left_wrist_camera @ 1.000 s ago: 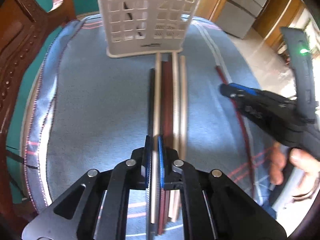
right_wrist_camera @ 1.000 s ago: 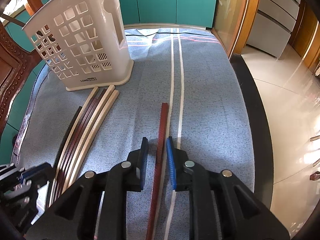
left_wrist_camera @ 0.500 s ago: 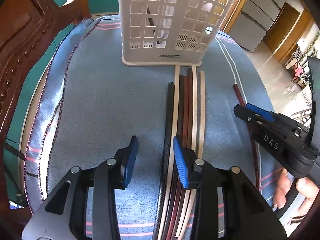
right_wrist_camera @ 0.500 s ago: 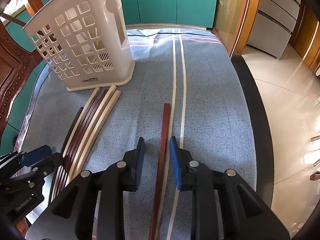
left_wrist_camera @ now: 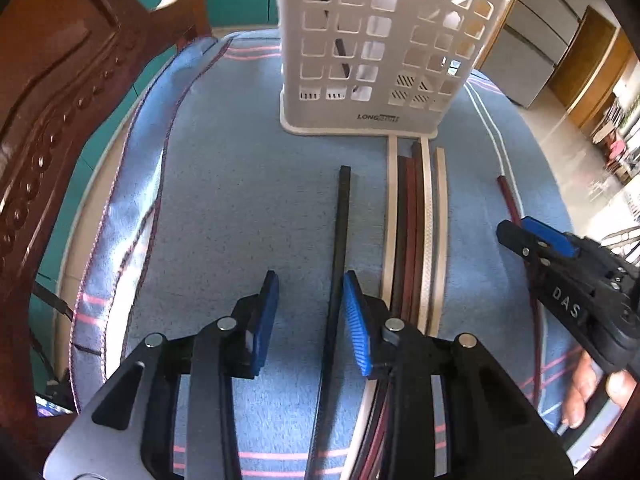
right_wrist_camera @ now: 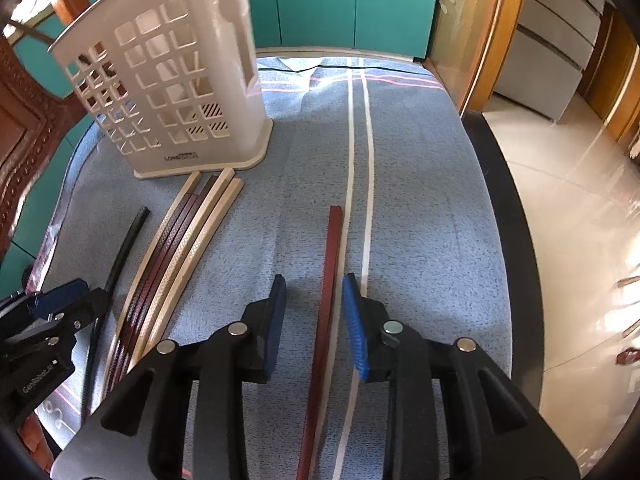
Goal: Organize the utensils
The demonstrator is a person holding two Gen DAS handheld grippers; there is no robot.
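One black chopstick (left_wrist_camera: 340,240) between parted left jaws; red chopstick (right_wrist_camera: 330,280) between opening right jaws

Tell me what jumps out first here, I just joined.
The white slotted utensil holder stands at the far end of the blue cloth, a bundle of chopsticks lying at its base. A single black chopstick lies between the left gripper's open jaws, a red-brown one between the right gripper's.
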